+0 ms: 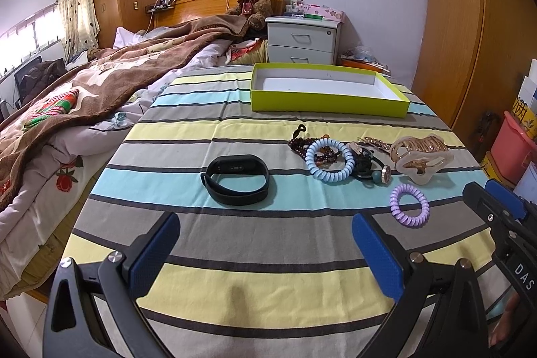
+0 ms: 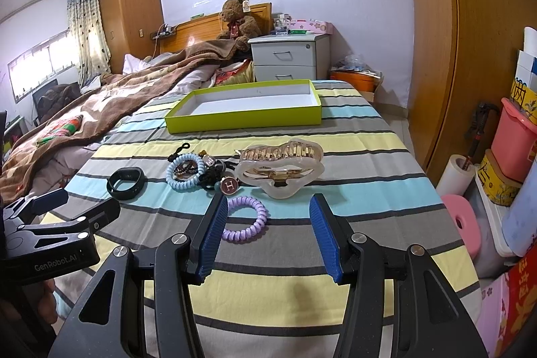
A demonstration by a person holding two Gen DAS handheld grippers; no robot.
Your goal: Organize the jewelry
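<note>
On the striped cloth lie a black wristband [image 1: 236, 180] [image 2: 126, 183], a light blue coil hair tie [image 1: 330, 162] [image 2: 184, 173] over dark beads, black hair ties with a round H charm [image 2: 230, 185], a large translucent claw clip [image 1: 421, 158] [image 2: 280, 166] and a purple coil hair tie [image 1: 408, 205] [image 2: 245, 218]. An empty lime green box [image 1: 325, 104] [image 2: 245, 119] stands behind them. My left gripper [image 1: 265, 244] is open, just short of the wristband. My right gripper [image 2: 266, 230] is open, its left finger beside the purple tie.
The table's left edge meets a bed with a brown blanket [image 1: 100, 79]. A white nightstand [image 1: 302, 39] stands behind the table. To the right are a wooden wardrobe [image 2: 436, 39], a pink bin [image 2: 513, 140] and a pink stool [image 2: 463, 220].
</note>
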